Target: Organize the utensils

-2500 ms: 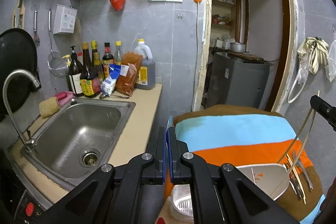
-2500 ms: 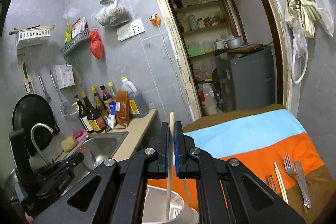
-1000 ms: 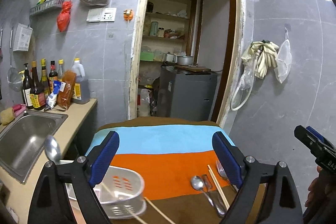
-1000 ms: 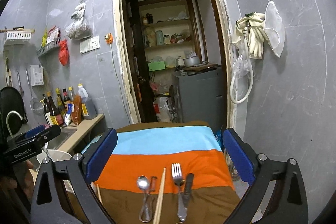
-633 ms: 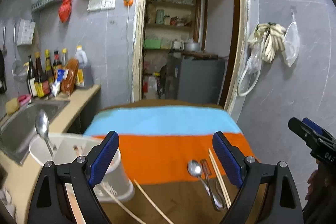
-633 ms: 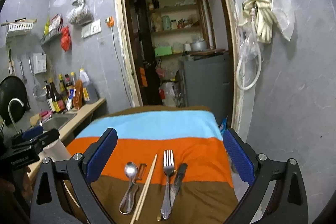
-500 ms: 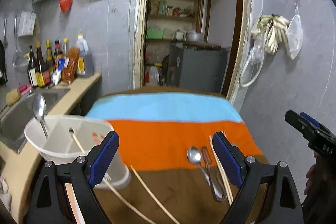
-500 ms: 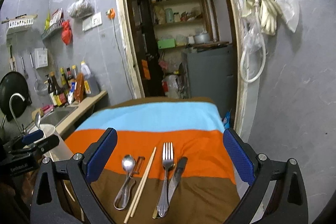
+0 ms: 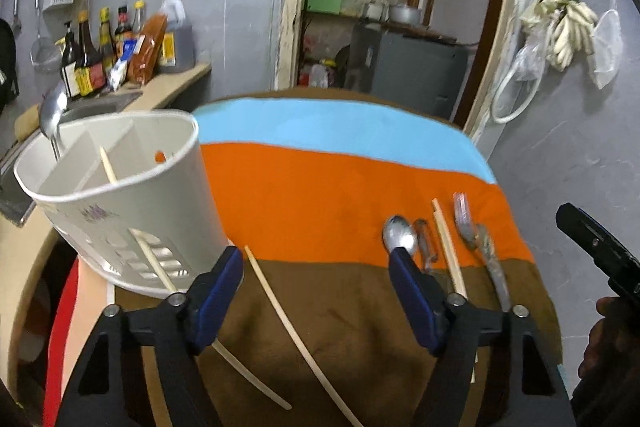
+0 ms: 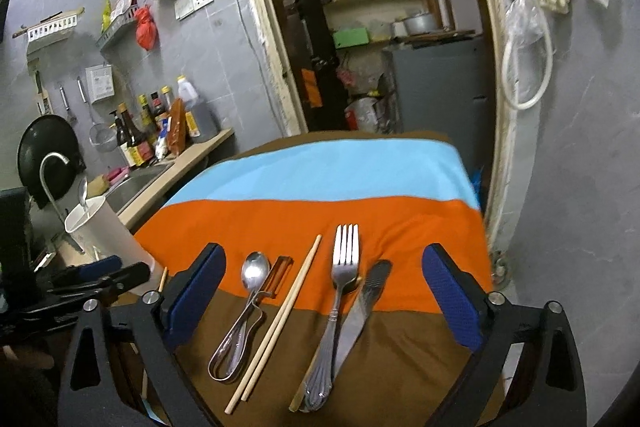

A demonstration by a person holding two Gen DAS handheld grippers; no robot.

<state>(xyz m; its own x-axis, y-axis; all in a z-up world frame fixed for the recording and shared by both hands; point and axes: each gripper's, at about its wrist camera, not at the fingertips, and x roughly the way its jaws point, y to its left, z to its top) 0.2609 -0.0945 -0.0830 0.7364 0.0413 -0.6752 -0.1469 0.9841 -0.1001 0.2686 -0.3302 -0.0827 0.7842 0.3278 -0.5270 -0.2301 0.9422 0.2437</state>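
Observation:
On the striped cloth (image 10: 320,179) lie a spoon (image 10: 256,273), a peeler (image 10: 280,273), a pair of chopsticks (image 10: 280,315), a fork (image 10: 342,283) and a knife (image 10: 366,303). My right gripper (image 10: 324,263) hangs over them, its jaws wide and closing, touching nothing. The white utensil holder (image 9: 120,195) stands at the cloth's left edge with a spoon (image 9: 54,111) and a chopstick (image 9: 107,165) in it. My left gripper (image 9: 316,267) is just right of the holder, its jaws closing, above a loose chopstick (image 9: 296,331) without touching it. Another loose chopstick (image 9: 240,367) leans out from the holder.
A counter with a sink (image 10: 136,183) and several bottles (image 10: 136,143) runs along the left. Behind the cloth is an open doorway with a grey appliance (image 10: 436,87). A grey wall (image 10: 580,187) stands close on the right.
Both grippers, shut at first with the right one on a chopstick over the holder, have opened, swung right and sunk toward the cloth. The left jaws have narrowed since half a second ago.

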